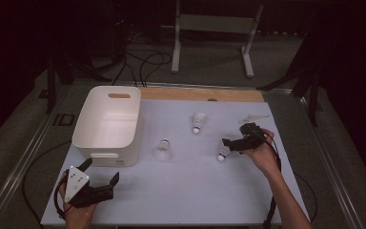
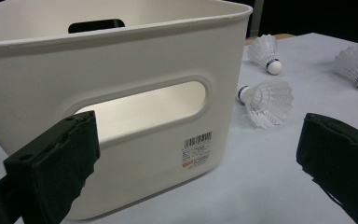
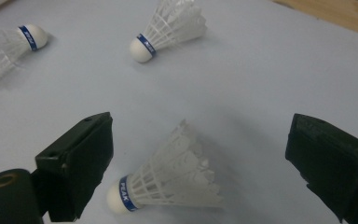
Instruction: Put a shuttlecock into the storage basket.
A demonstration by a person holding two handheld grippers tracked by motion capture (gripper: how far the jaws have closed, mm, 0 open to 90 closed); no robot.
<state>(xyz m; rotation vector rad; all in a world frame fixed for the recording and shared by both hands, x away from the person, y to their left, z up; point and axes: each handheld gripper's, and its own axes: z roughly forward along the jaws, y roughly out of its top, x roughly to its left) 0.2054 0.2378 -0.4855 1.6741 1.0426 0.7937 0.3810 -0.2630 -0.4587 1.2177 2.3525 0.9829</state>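
right claw [image 3: 200, 158] hanging wide open around a lying shuttlecock [image 3: 168, 179].
closing on the feather skirt is risking crushing it; left claw [image 2: 191, 158] idling open.

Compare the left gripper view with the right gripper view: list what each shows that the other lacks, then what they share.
Left gripper view alone: the white bin, close up, with its handle slot and barcode label, seen between the left claw and its open jaws.

Right gripper view alone: the "PEAK" lettering on the nearest shuttlecock, which lies on its side between the open jaws of the right claw, and a strip of wooden edge.

Both: three white shuttlecocks with blue bands on the pale table.
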